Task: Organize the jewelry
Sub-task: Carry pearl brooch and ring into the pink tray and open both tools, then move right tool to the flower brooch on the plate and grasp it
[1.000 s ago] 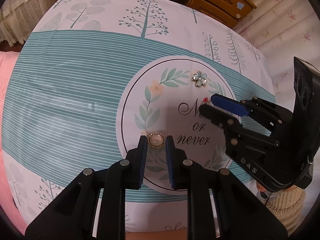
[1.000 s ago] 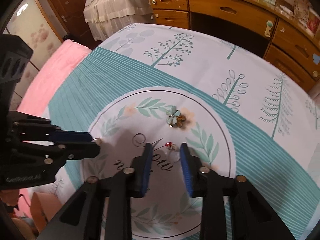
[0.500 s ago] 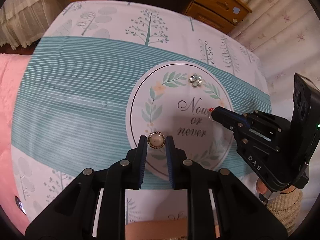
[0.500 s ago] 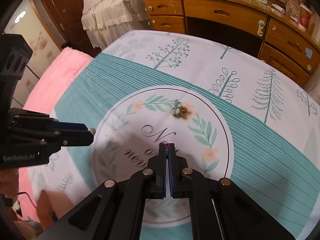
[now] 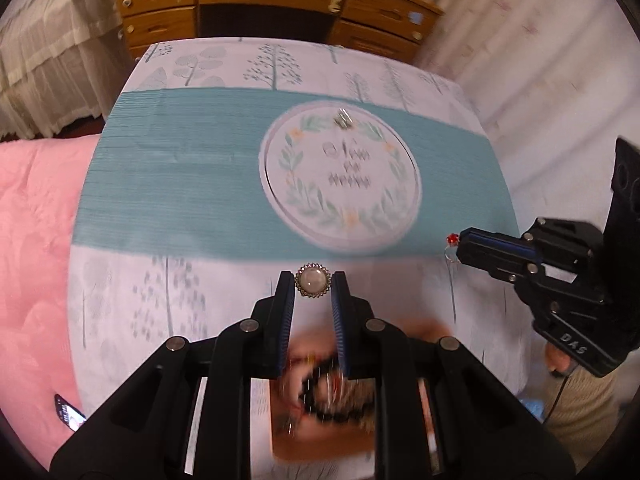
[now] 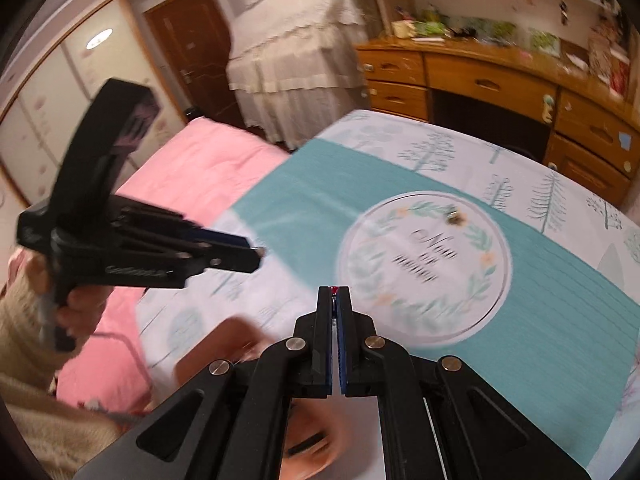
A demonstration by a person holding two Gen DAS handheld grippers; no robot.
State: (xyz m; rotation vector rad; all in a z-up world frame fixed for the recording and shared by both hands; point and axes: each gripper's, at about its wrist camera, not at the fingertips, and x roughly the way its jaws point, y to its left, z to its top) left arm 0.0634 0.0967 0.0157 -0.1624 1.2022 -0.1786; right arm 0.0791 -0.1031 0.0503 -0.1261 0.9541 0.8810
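My left gripper (image 5: 313,285) is shut on a round pearl brooch (image 5: 313,285) with a gold rim, held above the table's near edge. My right gripper (image 6: 334,290) is shut on a thin ring with a red stone (image 6: 333,289); the ring also shows in the left wrist view (image 5: 452,239) at the tip of that gripper. A flower-shaped brooch (image 5: 342,121) lies on the cloth at the top of the printed circle, also seen in the right wrist view (image 6: 454,218). A pinkish box of jewelry (image 5: 324,396) sits blurred under my left gripper.
The table has a white and teal tablecloth (image 5: 180,184) with a printed round emblem (image 5: 340,184). A pink bed (image 5: 28,260) lies to the left. A wooden desk with drawers (image 5: 260,4) stands behind the table. A phone-like object (image 5: 68,416) lies on the bed.
Both grippers have lifted and pulled back from the printed circle toward the near edge, each carrying its piece. The jewelry box has come into view below them.
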